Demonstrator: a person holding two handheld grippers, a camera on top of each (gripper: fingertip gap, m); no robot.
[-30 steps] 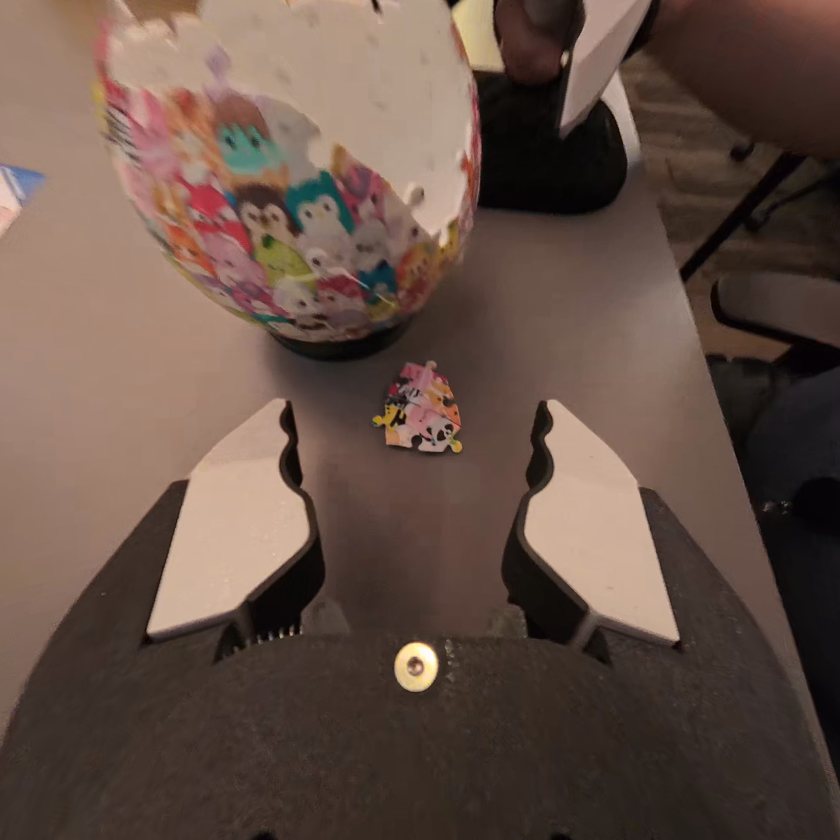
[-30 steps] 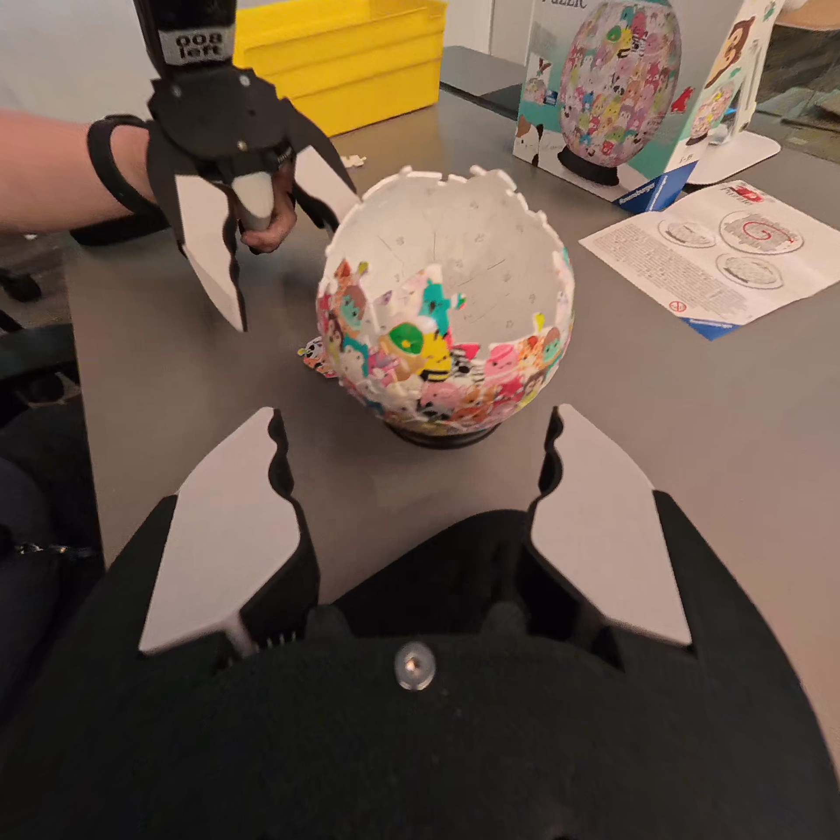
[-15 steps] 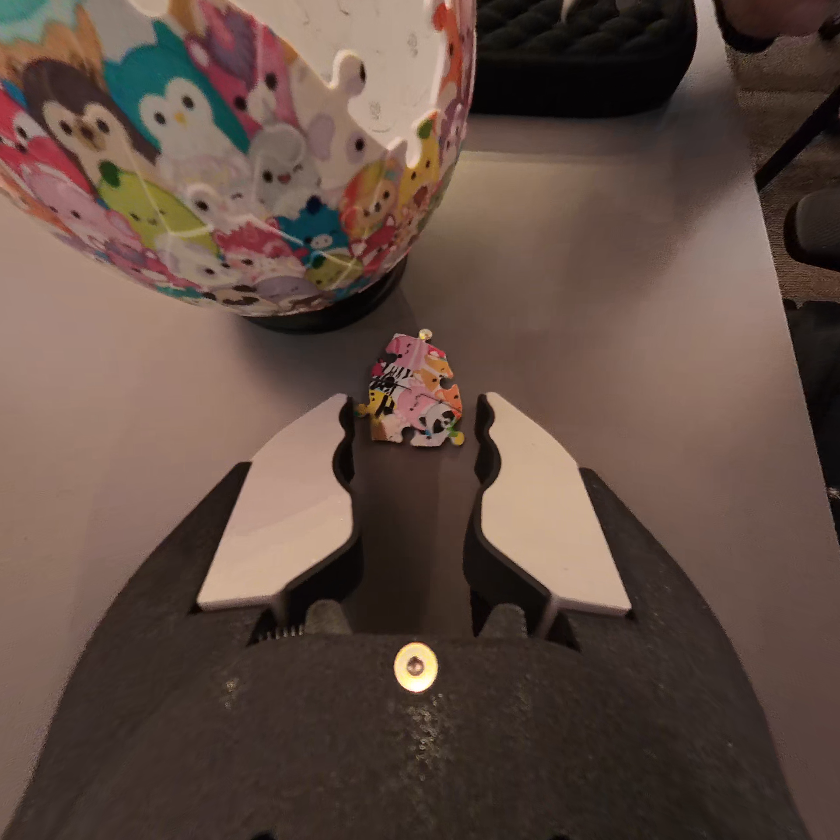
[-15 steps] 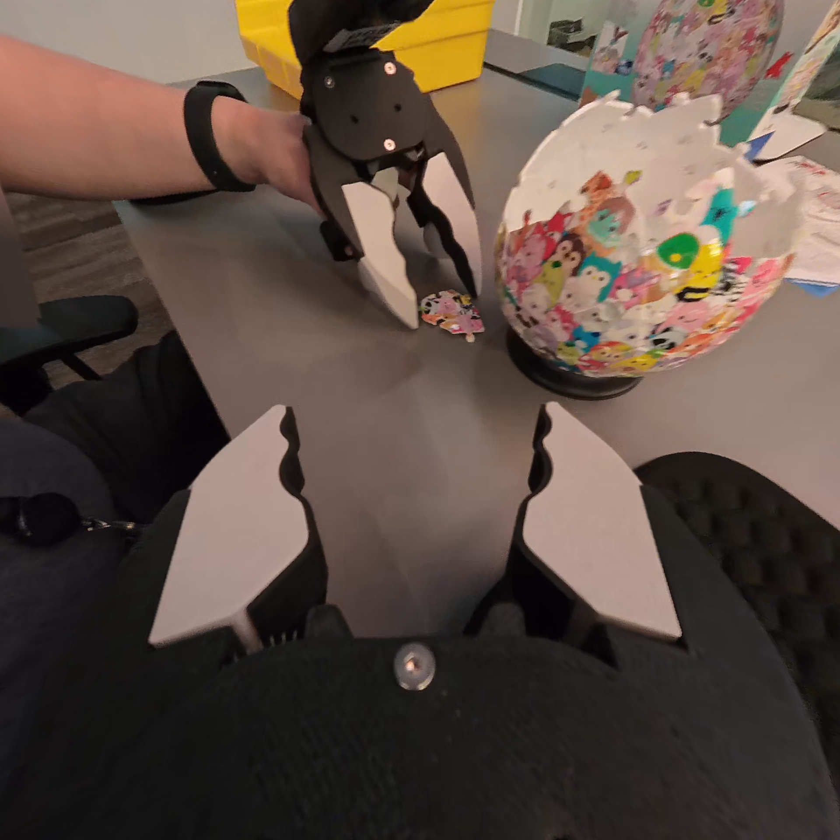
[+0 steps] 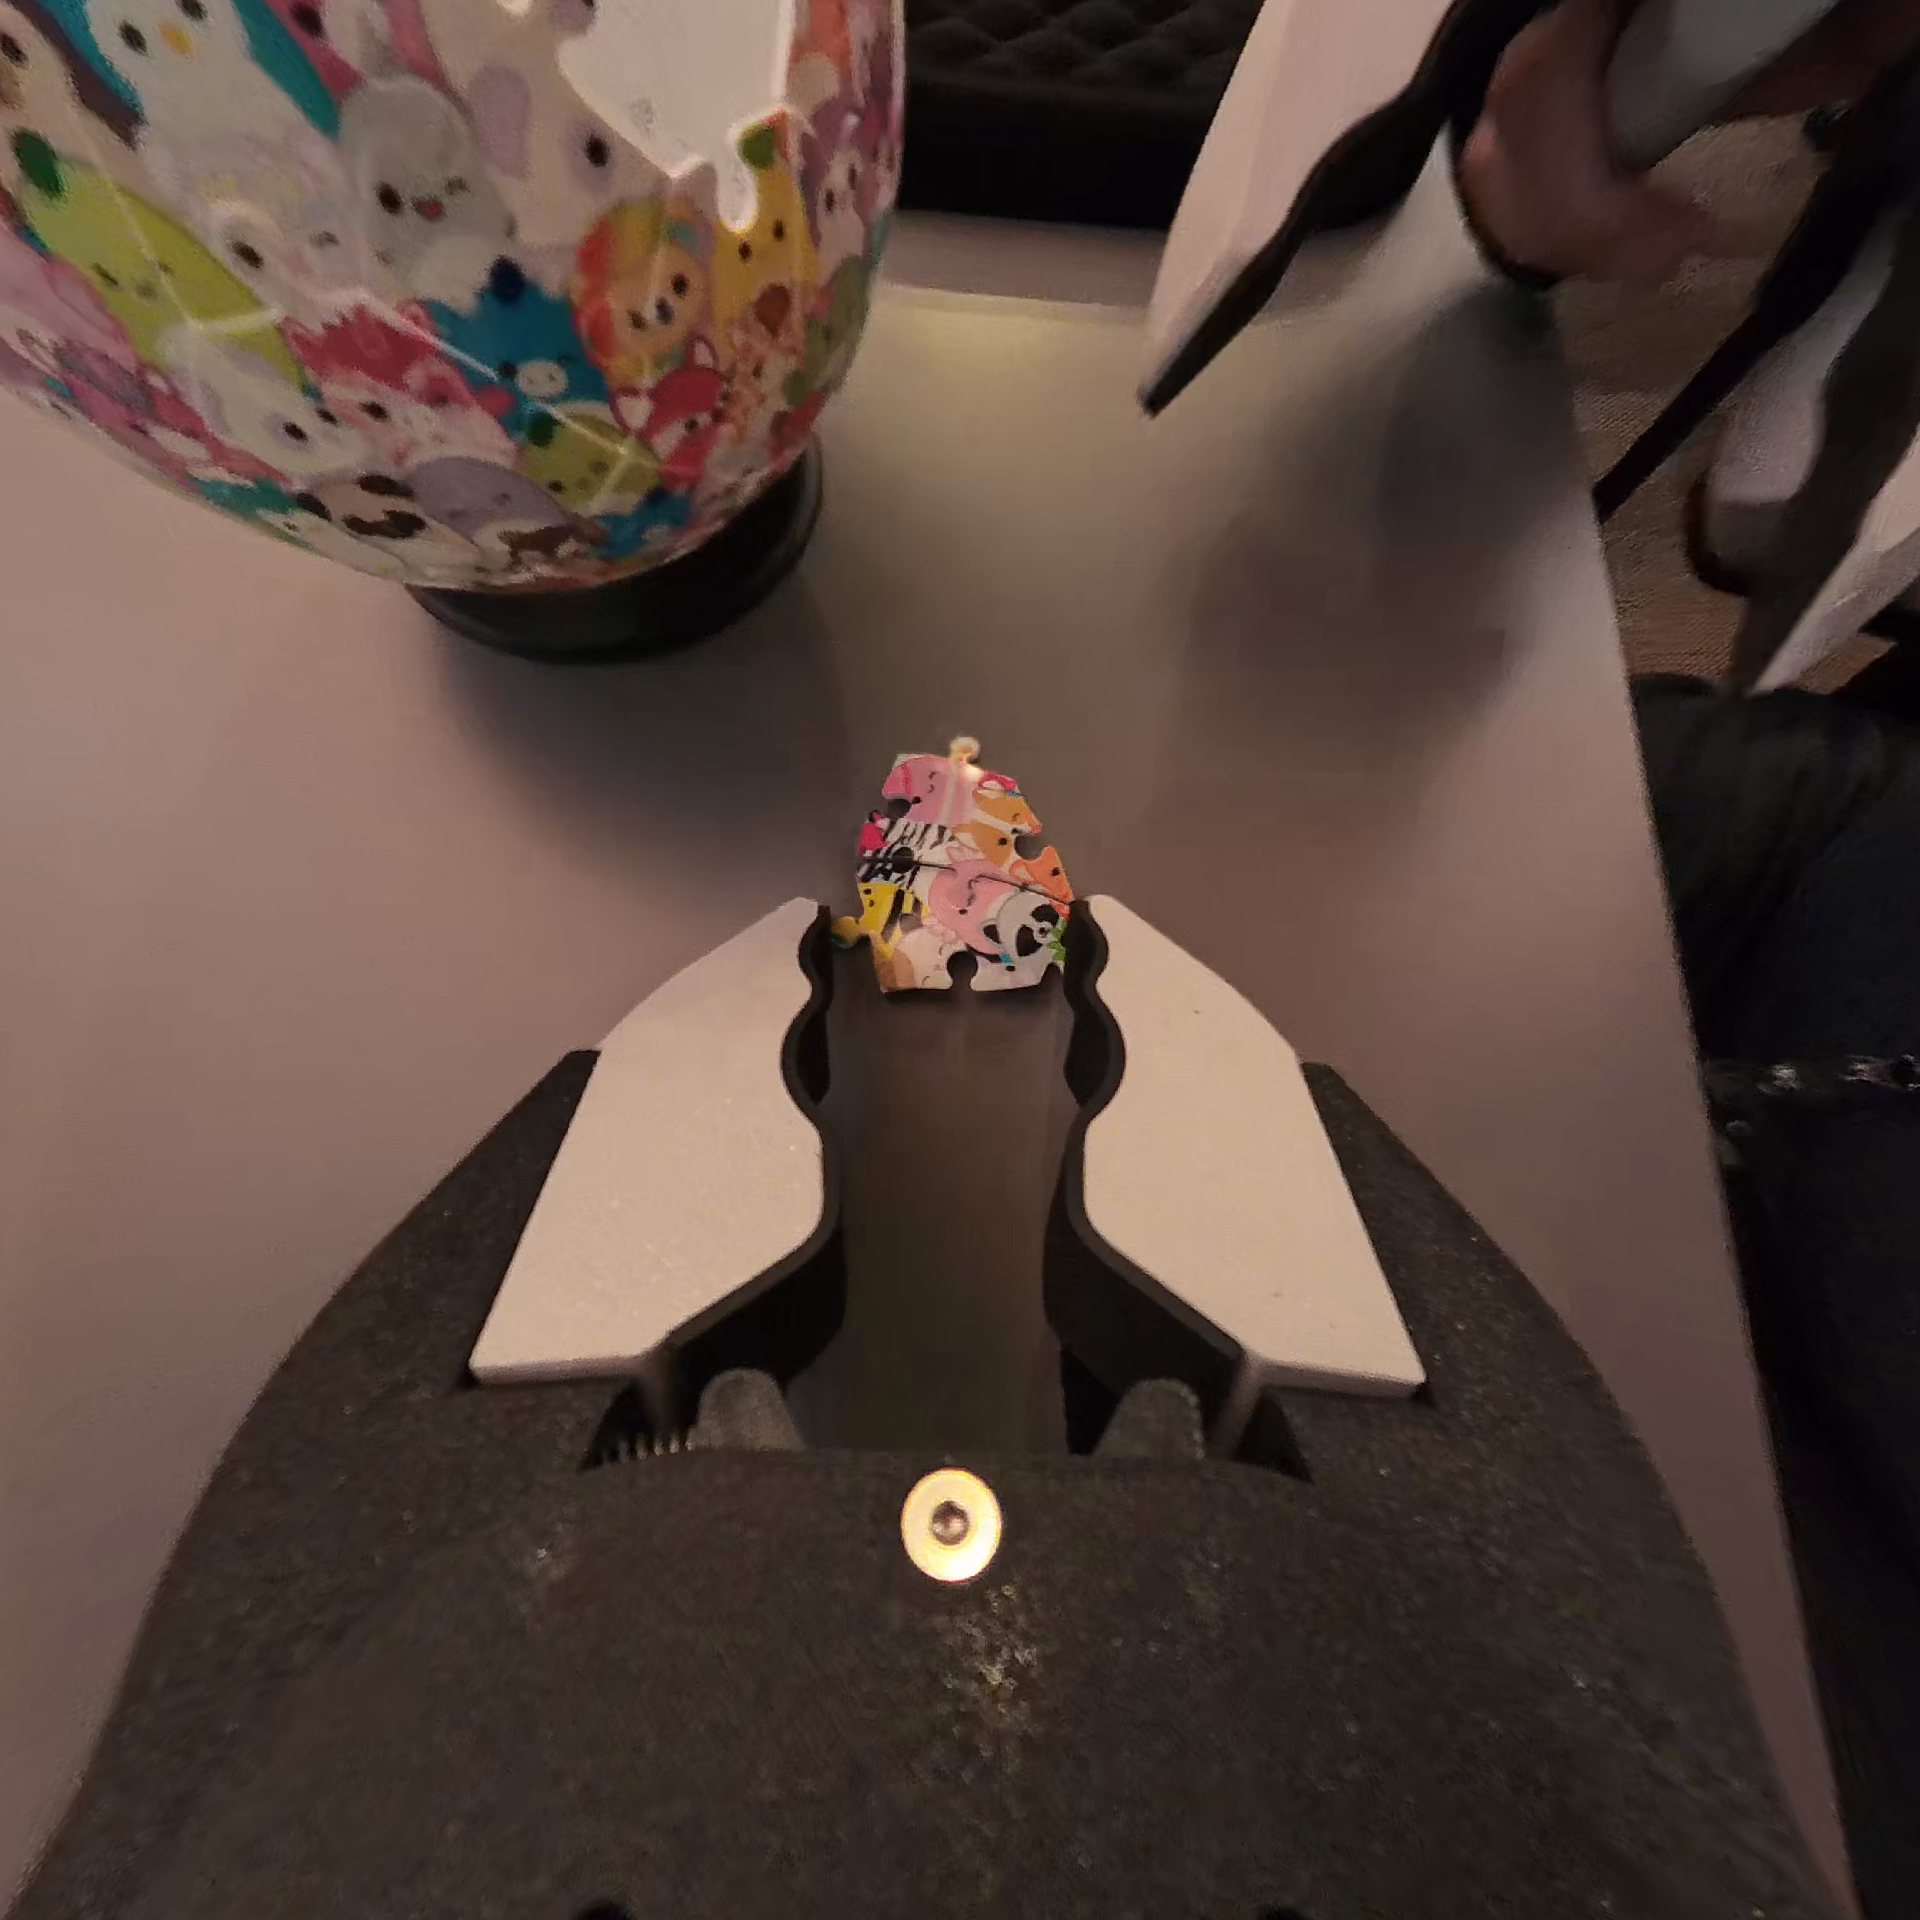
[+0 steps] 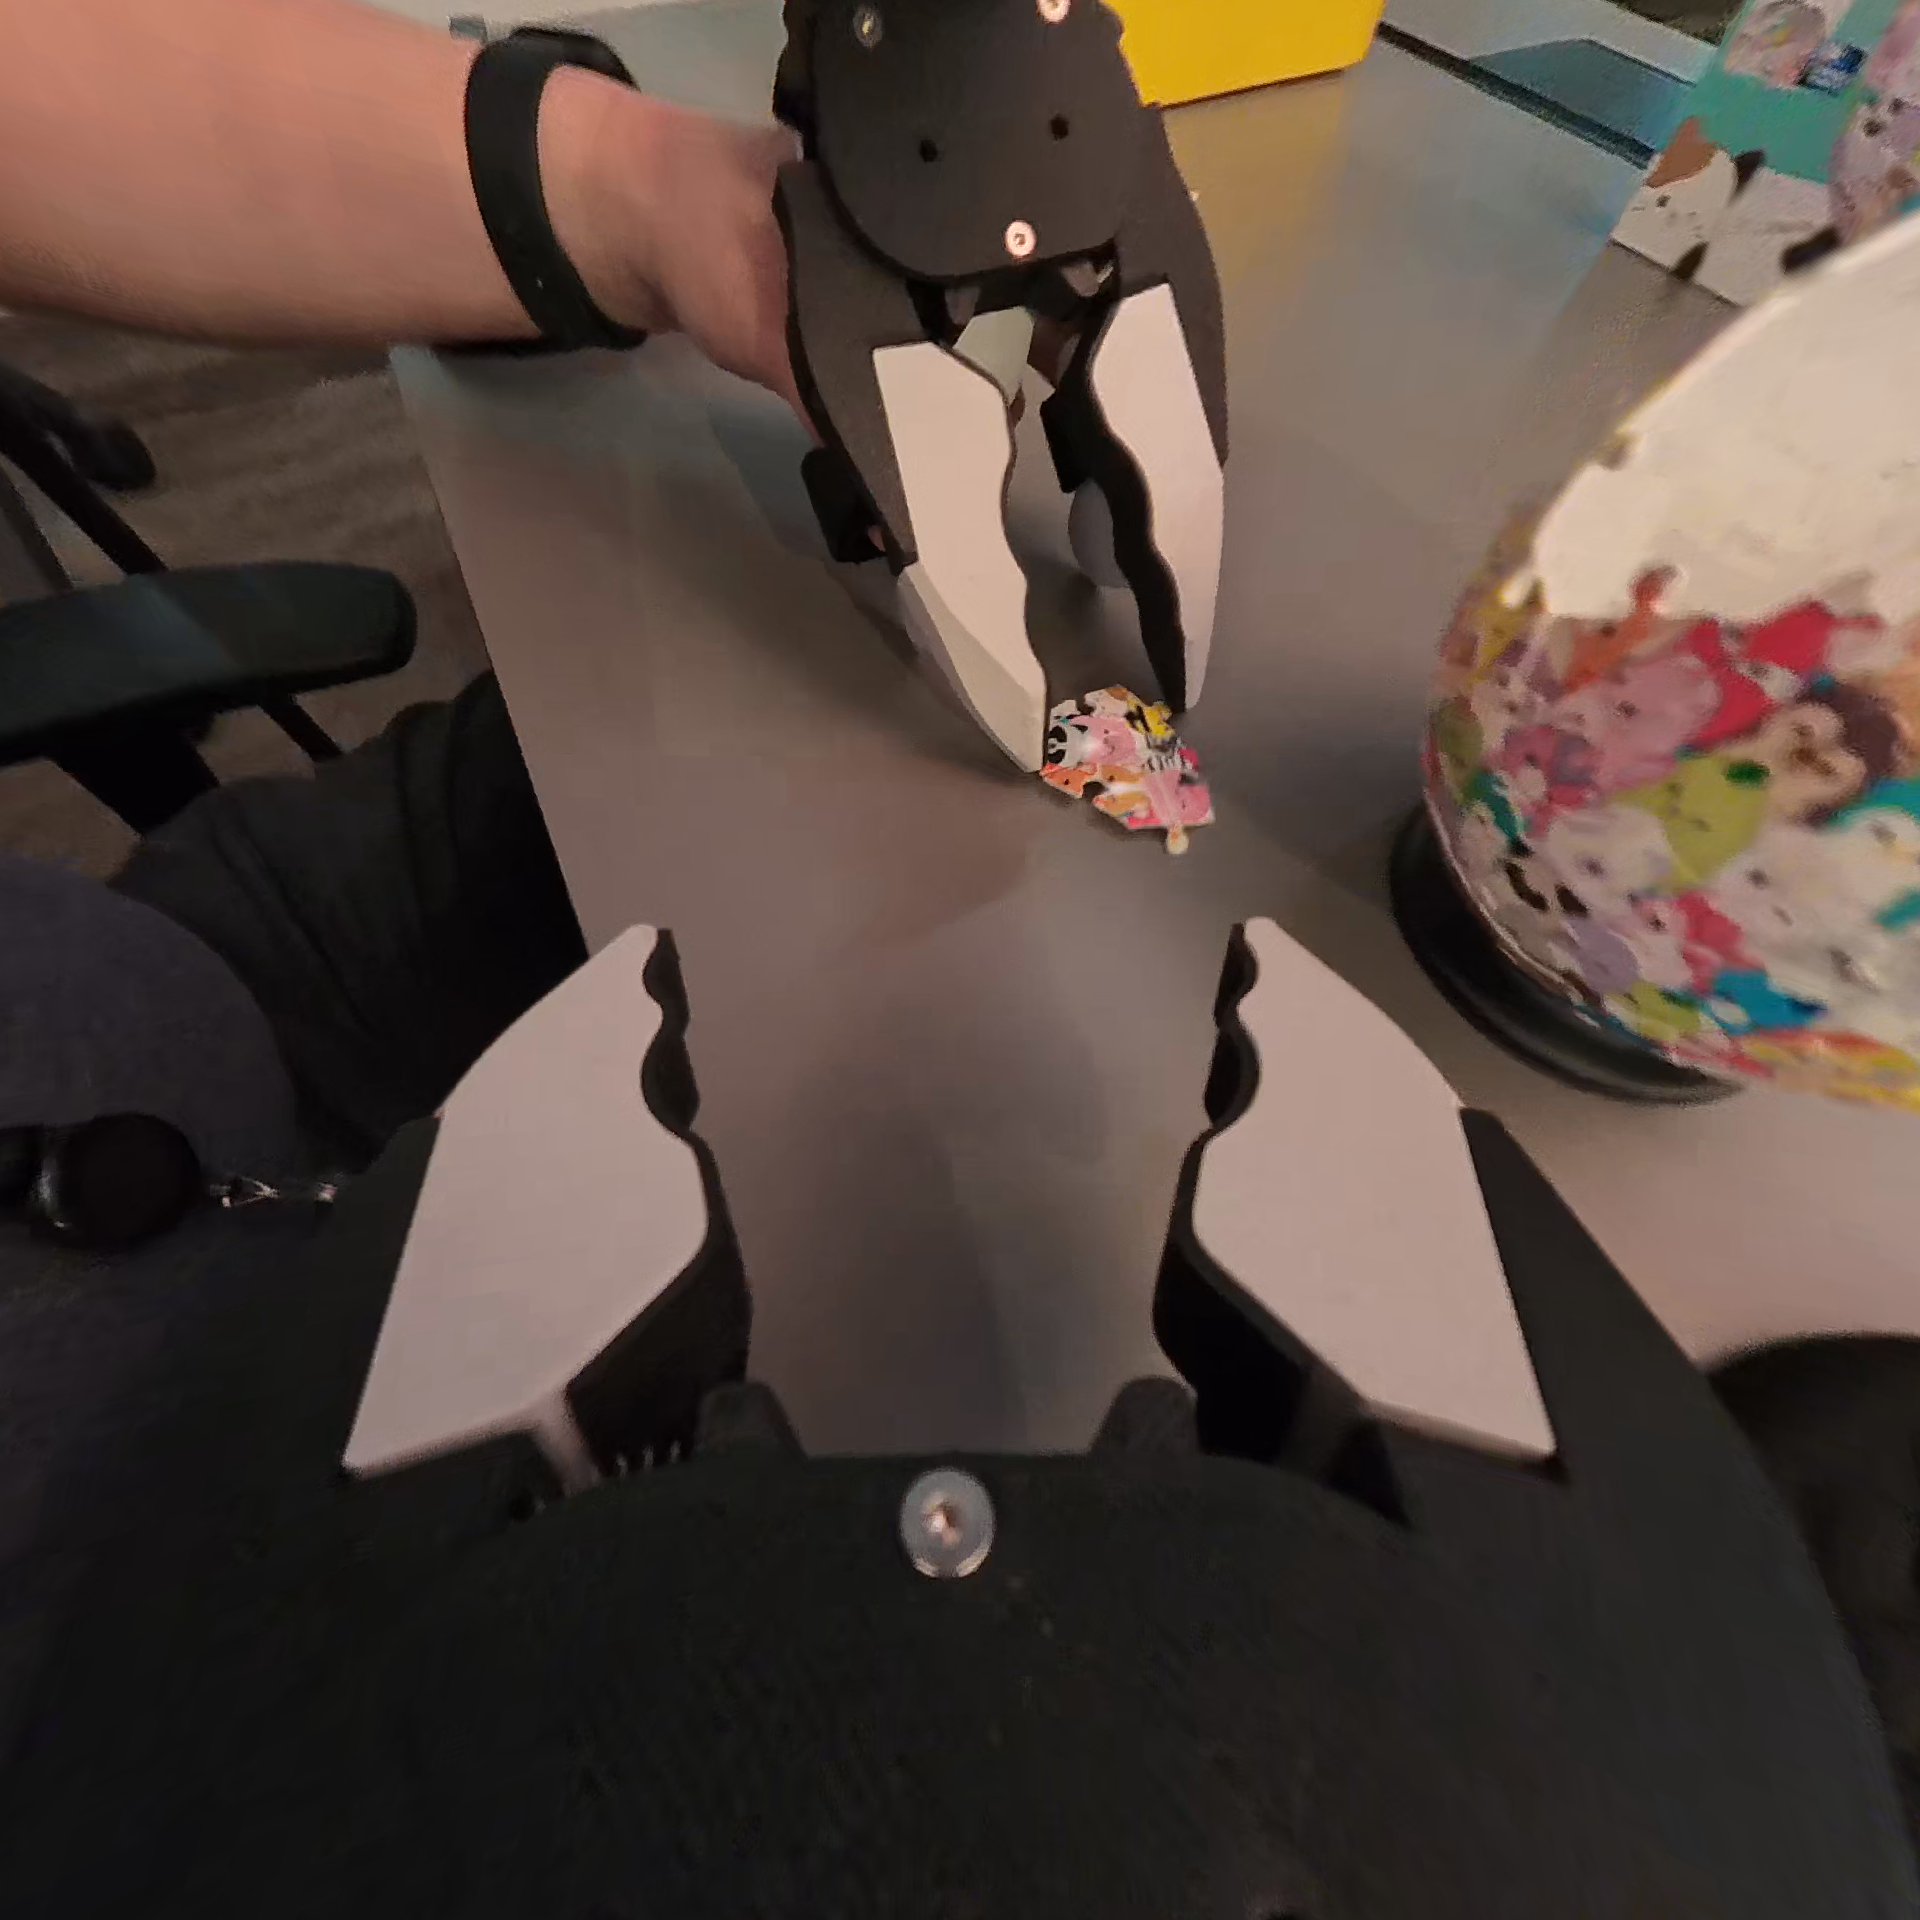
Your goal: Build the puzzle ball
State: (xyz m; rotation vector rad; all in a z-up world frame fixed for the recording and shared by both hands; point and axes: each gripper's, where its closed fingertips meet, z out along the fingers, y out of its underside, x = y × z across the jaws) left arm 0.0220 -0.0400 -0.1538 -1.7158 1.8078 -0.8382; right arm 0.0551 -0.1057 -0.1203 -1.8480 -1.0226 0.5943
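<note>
The half-built puzzle ball [image 5: 416,260], a colourful open shell with a white inside, sits on a black stand [image 5: 644,603] at the upper left; it also shows in the right wrist view [image 6: 1714,727]. A small cluster of joined puzzle pieces [image 5: 956,831] lies on the grey table in front of it. My left gripper [image 5: 951,920] has closed its fingertips against the cluster's two near sides; the right wrist view shows this gripper [image 6: 1107,722] over the cluster [image 6: 1132,779]. My right gripper [image 6: 945,935] is open and empty, low over the table, and shows blurred in the left wrist view [image 5: 1455,540].
A black padded mat [image 5: 1039,104] lies behind the ball. A yellow bin [image 6: 1247,42] and the puzzle's box [image 6: 1766,135] stand at the far side. The table edge [image 5: 1662,831] runs close on the right, with a person's lap and a chair [image 6: 208,644] beyond. The tips of one gripper are about 10 cm away from the tips of the other.
My left gripper moved forward and narrowed until its fingertips met the cluster's sides. My right gripper swung closer to the cluster, with the ball now further right in its view.
</note>
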